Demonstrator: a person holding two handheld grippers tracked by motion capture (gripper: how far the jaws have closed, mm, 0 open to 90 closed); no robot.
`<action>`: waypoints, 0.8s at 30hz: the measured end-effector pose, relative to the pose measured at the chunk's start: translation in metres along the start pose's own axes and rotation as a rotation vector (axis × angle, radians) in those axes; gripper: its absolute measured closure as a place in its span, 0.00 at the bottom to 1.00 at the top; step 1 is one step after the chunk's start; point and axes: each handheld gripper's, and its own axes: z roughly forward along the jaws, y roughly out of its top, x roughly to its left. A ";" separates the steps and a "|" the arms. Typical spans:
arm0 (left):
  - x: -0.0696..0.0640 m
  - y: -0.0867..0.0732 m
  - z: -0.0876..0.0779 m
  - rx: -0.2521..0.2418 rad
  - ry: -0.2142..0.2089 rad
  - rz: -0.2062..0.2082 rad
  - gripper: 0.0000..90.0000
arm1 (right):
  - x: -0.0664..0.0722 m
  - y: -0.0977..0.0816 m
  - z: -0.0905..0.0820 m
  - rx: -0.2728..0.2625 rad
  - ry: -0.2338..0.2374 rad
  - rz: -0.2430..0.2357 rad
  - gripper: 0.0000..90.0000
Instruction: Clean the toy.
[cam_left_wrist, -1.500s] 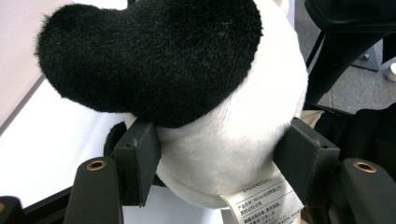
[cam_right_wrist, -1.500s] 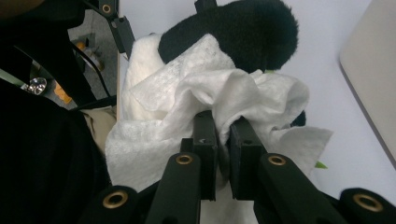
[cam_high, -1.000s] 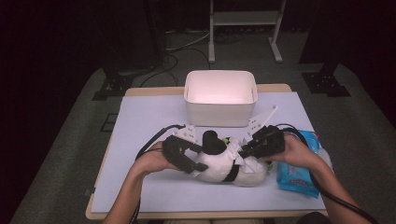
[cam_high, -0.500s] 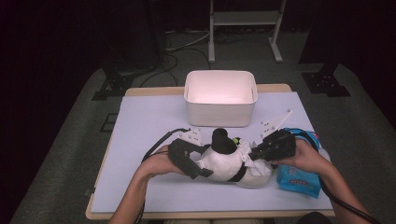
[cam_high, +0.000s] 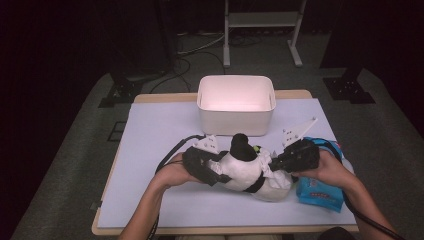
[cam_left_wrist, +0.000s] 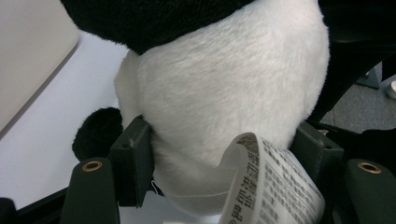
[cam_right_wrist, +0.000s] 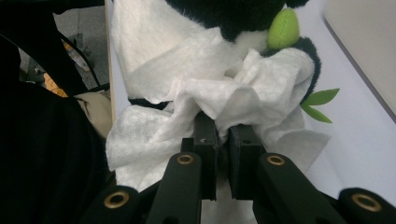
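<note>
Left gripper view: fluffy white-and-black panda squeezed between the left gripper, jaws just closing; printed tag curling near. Right gripper view: right gripper pinched on a thin crumpled wipe draped over the panda. High view: panda mid-surface, near a white bin; blue pack partly hidden at right.

White bin at the table's far edge; blue wipes packet near its right edge.
</note>
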 end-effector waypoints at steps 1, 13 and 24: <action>-0.001 0.002 -0.001 0.012 0.004 0.012 0.37 | 0.000 0.000 0.000 -0.002 0.001 0.000 0.92; -0.005 0.030 -0.029 0.037 0.060 0.067 0.40 | -0.002 0.006 -0.009 -0.047 0.000 0.004 0.92; -0.015 0.042 -0.045 0.072 0.099 0.123 0.40 | -0.002 0.018 -0.013 -0.074 0.024 -0.014 0.92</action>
